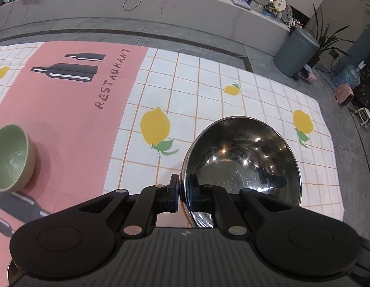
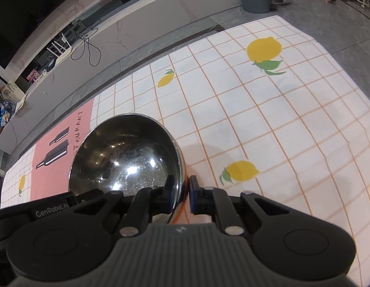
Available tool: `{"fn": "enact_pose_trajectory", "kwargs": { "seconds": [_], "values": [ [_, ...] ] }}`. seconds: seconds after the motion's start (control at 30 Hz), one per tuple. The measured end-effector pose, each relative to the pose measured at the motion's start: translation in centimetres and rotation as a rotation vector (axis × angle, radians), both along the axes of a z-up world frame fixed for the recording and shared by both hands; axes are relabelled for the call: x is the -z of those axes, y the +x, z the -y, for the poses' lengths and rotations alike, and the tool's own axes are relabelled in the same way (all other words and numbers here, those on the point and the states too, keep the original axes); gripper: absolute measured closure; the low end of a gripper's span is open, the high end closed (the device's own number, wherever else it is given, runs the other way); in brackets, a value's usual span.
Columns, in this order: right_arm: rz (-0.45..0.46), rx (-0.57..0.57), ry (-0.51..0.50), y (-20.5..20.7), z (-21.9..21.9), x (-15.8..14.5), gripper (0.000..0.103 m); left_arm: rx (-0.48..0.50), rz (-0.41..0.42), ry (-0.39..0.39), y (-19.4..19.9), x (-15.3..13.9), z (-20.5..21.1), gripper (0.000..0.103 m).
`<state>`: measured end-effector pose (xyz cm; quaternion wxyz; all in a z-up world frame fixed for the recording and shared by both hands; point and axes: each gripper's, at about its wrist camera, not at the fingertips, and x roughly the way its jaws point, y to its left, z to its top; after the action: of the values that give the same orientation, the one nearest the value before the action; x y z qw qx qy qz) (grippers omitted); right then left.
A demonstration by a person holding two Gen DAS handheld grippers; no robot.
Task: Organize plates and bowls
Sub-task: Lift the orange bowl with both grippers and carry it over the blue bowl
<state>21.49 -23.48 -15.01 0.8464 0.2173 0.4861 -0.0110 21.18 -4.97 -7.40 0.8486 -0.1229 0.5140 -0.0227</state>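
A steel bowl (image 1: 242,157) is held over the lemon-print tablecloth (image 1: 204,76), gripped on two opposite sides. My left gripper (image 1: 184,191) is shut on the bowl's left rim, one finger inside and one outside. In the right wrist view the same steel bowl (image 2: 127,153) fills the lower left. There my right gripper (image 2: 183,192) is shut on its right rim in the same way. The left gripper's black body (image 2: 51,211) shows just beyond the bowl. A pale green bowl (image 1: 10,157) stands upright on the pink panel at the far left.
The pink RESTAURANT panel (image 1: 72,110) covers the cloth's left part. A grey bin (image 1: 296,52) and a potted plant (image 1: 328,35) stand on the floor past the cloth's far right corner. A stone ledge (image 1: 161,7) with cables runs behind. A metal edge (image 1: 10,271) peeks out bottom left.
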Motion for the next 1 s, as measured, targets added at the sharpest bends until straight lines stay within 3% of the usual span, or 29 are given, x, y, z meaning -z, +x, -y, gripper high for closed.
{"fn": "enact_pose_trajectory", "kwargs": {
  "seconds": [0.27,0.57,1.0],
  "values": [
    [0.046,-0.001,0.020,-4.2,0.1,-2.7,0.094,0.016,0.056,0.025,-4.0,-3.4,-0.4,0.095],
    [0.098,-0.071,0.052,-8.2,-2.5,-5.6,0.094,-0.027,0.104,0.045,-8.8,-6.3,-3.7,0.094],
    [0.105,-0.233,0.044,-12.8,-8.7,-7.6,0.094,-0.119,0.091,0.030,-14.7,-7.2,-10.2,0.094]
  ]
}}
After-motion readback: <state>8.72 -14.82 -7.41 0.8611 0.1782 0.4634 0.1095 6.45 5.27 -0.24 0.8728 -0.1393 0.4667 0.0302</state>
